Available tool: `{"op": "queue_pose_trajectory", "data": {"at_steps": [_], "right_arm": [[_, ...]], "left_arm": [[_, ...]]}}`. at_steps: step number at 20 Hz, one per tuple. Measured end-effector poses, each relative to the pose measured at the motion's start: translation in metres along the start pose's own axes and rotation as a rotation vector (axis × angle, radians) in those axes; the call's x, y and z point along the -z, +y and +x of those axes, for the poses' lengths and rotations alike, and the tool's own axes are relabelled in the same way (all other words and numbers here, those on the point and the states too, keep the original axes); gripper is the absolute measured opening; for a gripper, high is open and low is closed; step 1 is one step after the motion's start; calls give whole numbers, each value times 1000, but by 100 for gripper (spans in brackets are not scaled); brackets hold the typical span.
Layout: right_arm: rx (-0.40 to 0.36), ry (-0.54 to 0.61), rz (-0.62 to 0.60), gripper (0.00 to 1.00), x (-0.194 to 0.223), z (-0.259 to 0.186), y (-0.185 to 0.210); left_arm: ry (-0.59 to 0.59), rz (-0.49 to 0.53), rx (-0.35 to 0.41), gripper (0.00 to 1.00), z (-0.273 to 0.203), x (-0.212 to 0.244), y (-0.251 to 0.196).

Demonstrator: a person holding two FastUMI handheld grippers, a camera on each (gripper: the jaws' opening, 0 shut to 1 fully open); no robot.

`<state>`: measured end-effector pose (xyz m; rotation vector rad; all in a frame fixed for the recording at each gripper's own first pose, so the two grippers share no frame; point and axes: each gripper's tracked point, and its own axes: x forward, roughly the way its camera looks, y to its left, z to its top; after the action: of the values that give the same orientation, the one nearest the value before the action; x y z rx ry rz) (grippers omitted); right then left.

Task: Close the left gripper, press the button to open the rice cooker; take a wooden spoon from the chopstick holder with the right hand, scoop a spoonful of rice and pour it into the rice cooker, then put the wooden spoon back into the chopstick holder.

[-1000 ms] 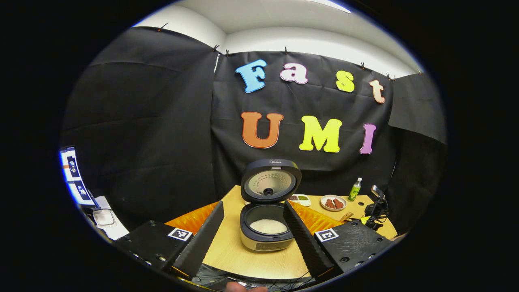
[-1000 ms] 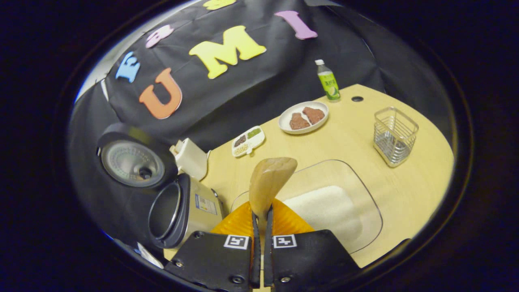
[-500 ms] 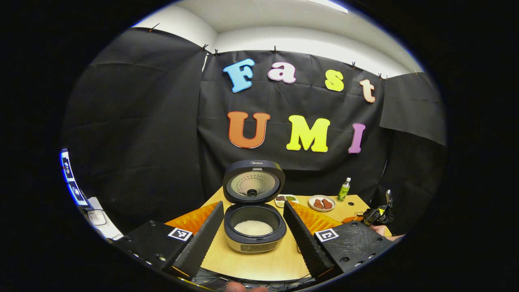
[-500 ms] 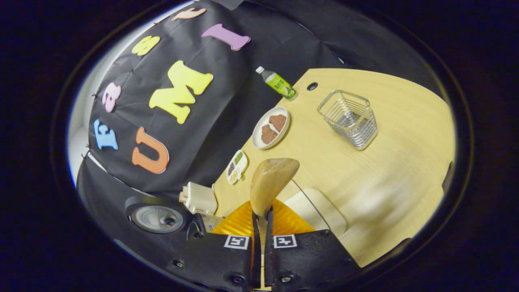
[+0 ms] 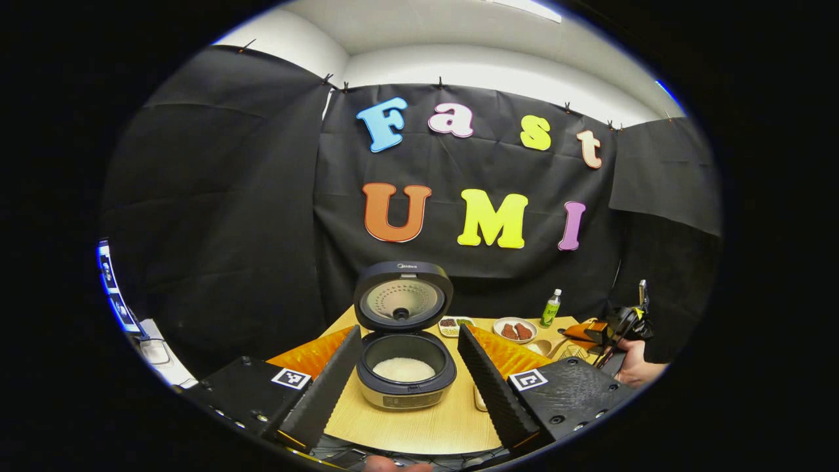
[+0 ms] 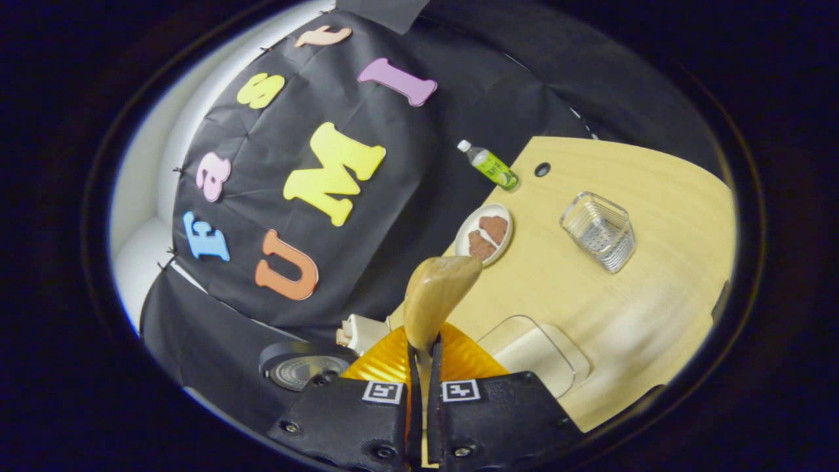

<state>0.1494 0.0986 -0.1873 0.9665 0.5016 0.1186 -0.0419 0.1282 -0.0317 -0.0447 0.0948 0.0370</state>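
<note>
The rice cooker (image 5: 403, 387) stands open on the table, its lid (image 5: 403, 298) raised and white rice (image 5: 403, 369) in the pot. My left gripper (image 5: 409, 329) is open, well back from the cooker, its fingers framing it. My right gripper (image 6: 423, 347) is shut on the wooden spoon (image 6: 436, 298), whose bowl points up and forward with no rice showing on it. It hovers tilted above the table, the wire chopstick holder (image 6: 600, 229) ahead to the right. In the left gripper view the right gripper (image 5: 609, 331) is raised at the far right, held by a hand (image 5: 632, 370).
A clear tray of rice (image 6: 531, 347) lies just below the spoon. A plate of brown pieces (image 6: 484, 234) and a green bottle (image 6: 491, 167) stand near the table's (image 6: 655, 196) back edge. A small divided dish (image 5: 455, 323) sits behind the cooker. The cooker's lid (image 6: 301, 370) shows at lower left.
My right gripper has lifted and swung away from the cooker with the spoon; the rice tray and holder look smaller and farther. The left gripper has drifted slightly, staying open.
</note>
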Motion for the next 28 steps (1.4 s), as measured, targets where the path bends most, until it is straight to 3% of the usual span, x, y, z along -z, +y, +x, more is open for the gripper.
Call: {"op": "queue_pose_trajectory", "data": {"at_steps": [7,12,18,28], "right_arm": [[-128,114,-86,8,67,43,100],[-166,177,-217,8,125,75,152],[-166,188,-451,8,175,95,175],[-153,128,-888,8,201,111,188]], "left_arm": [[0,7,-62,95,-28,9,27],[-9,-6,-112,95,-47,9,50],[-20,-56,-176,95,-67,8,76],[-23,-84,-231,95,-71,13,95]]}}
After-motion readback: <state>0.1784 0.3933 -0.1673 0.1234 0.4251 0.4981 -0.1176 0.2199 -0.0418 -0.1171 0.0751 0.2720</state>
